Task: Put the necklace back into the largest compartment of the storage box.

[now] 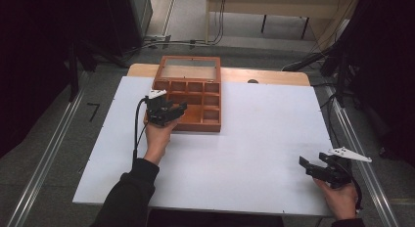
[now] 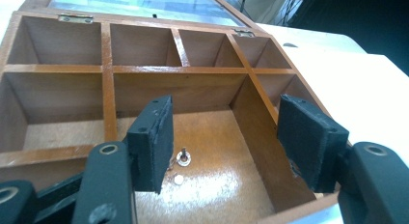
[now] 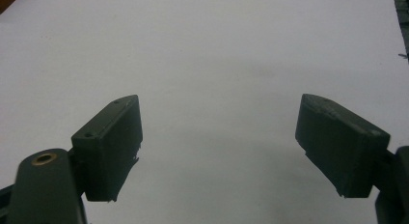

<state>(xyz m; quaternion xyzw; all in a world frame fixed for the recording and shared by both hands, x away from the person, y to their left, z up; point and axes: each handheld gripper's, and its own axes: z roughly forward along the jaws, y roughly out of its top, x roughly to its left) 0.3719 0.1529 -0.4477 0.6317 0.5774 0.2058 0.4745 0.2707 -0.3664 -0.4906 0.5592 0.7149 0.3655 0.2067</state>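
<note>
small screw (image 2: 183, 156) stands upright, long axis vertical, in the wooden box (image 2: 108, 113); left gripper (image 2: 226, 147) open wide around it, empty; right gripper (image 3: 231, 147) at 4 o'clock, open, empty

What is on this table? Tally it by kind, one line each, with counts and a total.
wooden box, lid open: 1
tongs: 2, the left tongs over the box and the right tongs near the table's right edge, both open and holding nothing
small metal piece on the floor of the box's large compartment: 1
small white piece next to it: 1
Total: 5
</note>
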